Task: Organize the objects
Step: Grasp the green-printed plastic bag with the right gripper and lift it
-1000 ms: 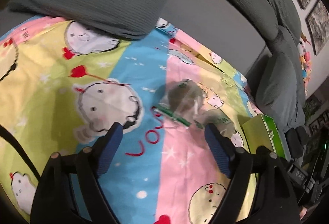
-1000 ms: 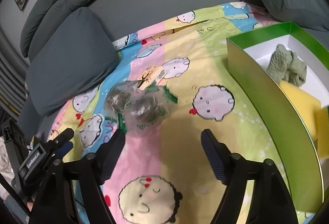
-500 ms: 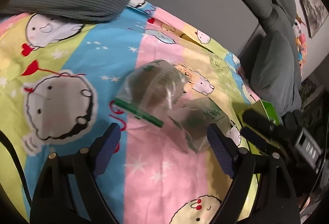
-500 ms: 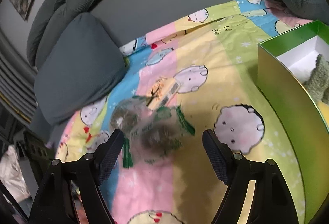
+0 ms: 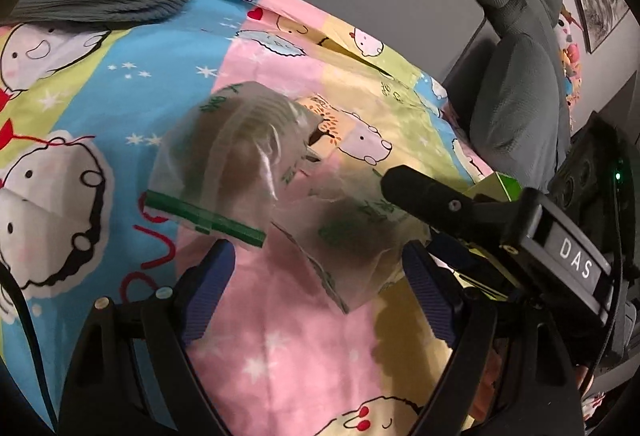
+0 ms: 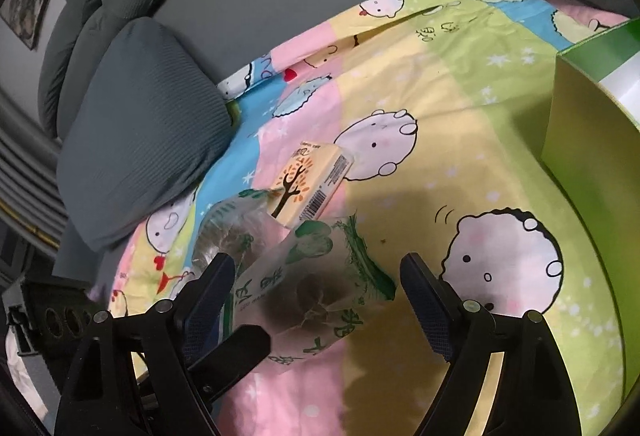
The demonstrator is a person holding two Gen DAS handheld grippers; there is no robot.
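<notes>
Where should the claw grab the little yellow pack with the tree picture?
Probably by the long edges of the tissue pack near its far end, coming down from above. It lies flat on the sheet, and its near end is tucked under the clear plastic bags, so only the far part is free to pinch.

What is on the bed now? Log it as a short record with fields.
surface: cartoon-print sheet
loose items: two clear plastic bags, tissue pack behind them
container: green box, apart from the bags
left claw: open, nothing gripped
right claw: jaws opening, straddling the nearer bag, pads off it
</notes>
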